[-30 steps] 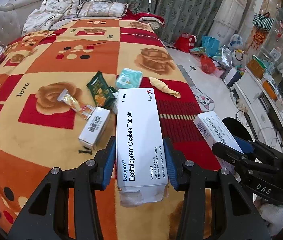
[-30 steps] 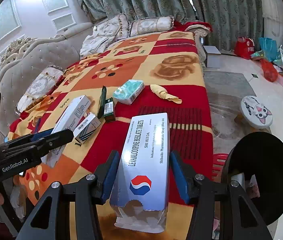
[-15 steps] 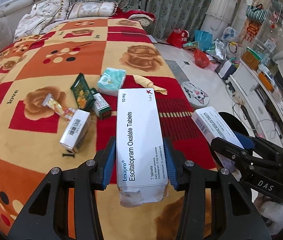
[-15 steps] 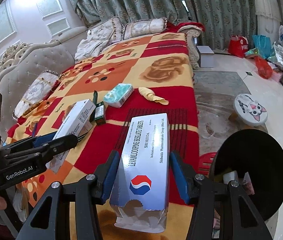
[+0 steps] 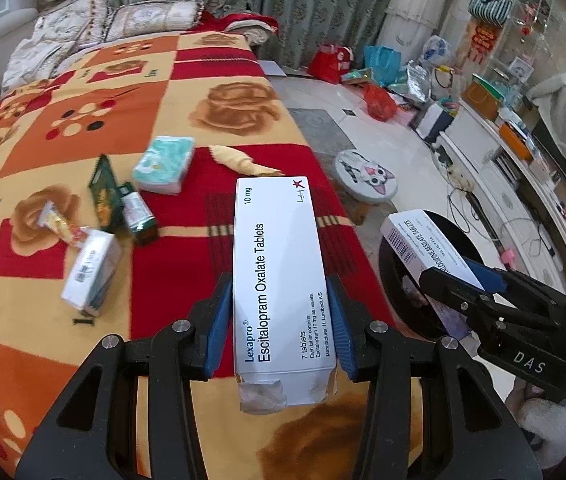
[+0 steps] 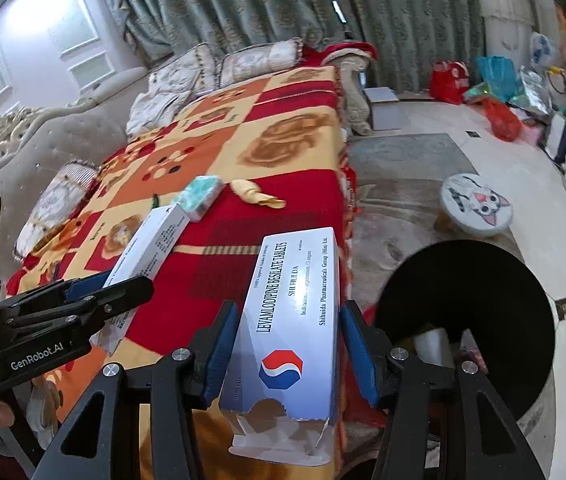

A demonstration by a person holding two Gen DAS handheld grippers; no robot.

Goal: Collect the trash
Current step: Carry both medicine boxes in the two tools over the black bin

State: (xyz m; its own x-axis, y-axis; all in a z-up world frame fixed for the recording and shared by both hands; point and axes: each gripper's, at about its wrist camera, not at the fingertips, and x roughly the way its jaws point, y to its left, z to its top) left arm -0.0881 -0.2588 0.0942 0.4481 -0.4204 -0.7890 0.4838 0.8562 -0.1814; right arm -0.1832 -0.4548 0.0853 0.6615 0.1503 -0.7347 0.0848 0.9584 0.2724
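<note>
My left gripper point(image 5: 281, 320) is shut on a long white Lexapro tablet box point(image 5: 279, 272), held over the bed's right edge. My right gripper point(image 6: 291, 344) is shut on a white Levamlodipine tablet box point(image 6: 295, 312) with a torn near flap, next to the black round bin point(image 6: 483, 300) on the floor. That bin point(image 5: 395, 276) also shows in the left wrist view behind the right-hand box point(image 5: 423, 244). On the blanket lie a small white box point(image 5: 91, 272), a green packet point(image 5: 103, 192), a dark green box point(image 5: 139, 216), a teal tissue pack point(image 5: 165, 164), a yellow wrapper point(image 5: 243, 160) and a candy wrapper point(image 5: 57, 222).
The patterned red and orange blanket point(image 5: 203, 100) covers the bed, with pillows point(image 6: 259, 60) at its far end. A cat-face stool point(image 6: 477, 204) stands on the floor beyond the bin. Bags and clutter point(image 5: 379, 64) line the far wall by the curtains.
Both grippers, each with its box, have moved right, off the bed toward the black bin. The bin now shows larger in both views. The grips are unchanged.
</note>
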